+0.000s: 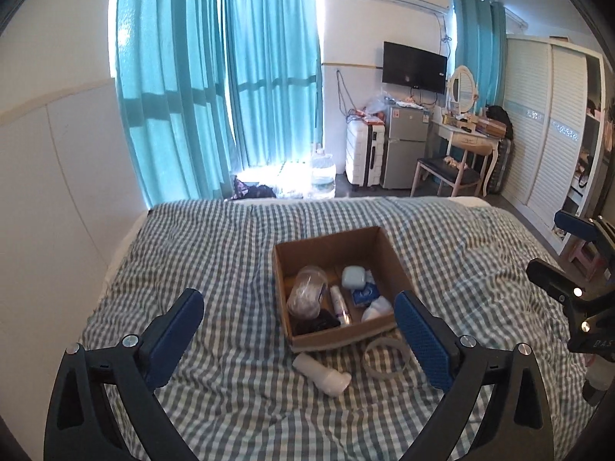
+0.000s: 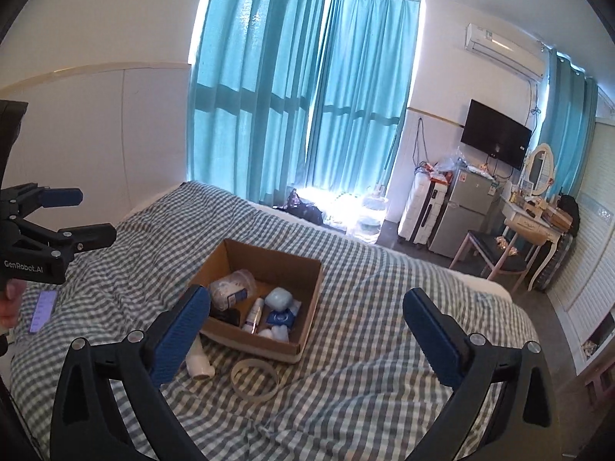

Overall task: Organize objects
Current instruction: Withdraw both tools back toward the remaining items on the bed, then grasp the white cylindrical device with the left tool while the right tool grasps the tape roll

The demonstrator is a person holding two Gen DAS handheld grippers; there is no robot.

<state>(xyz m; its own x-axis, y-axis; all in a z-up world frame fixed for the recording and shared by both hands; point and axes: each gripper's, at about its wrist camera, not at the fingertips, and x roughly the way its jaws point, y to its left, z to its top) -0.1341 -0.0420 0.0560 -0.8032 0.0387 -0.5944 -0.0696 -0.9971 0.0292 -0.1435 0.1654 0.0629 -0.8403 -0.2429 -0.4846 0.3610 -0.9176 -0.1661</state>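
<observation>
An open cardboard box (image 1: 378,238) sits on the checked bed (image 1: 215,246). It holds a clear bag, a small tube, a pale blue case (image 1: 353,276) and blue packets. A white roll (image 1: 321,373) and a clear tape ring (image 1: 386,356) lie on the cover just in front of the box. My left gripper (image 1: 300,317) is open and empty, held above these things. My right gripper (image 2: 307,315) is open and empty, above the box (image 2: 309,299) and the ring (image 2: 254,381). The white roll (image 2: 199,365) is partly hidden behind its left finger.
A phone with a lit screen (image 2: 43,311) lies on the bed at the left. Beyond the bed stand blue curtains, a water jug (image 1: 322,171), a white suitcase (image 1: 363,155), a small fridge (image 1: 405,146), a chair and dressing table (image 1: 467,138), and a wardrobe at right.
</observation>
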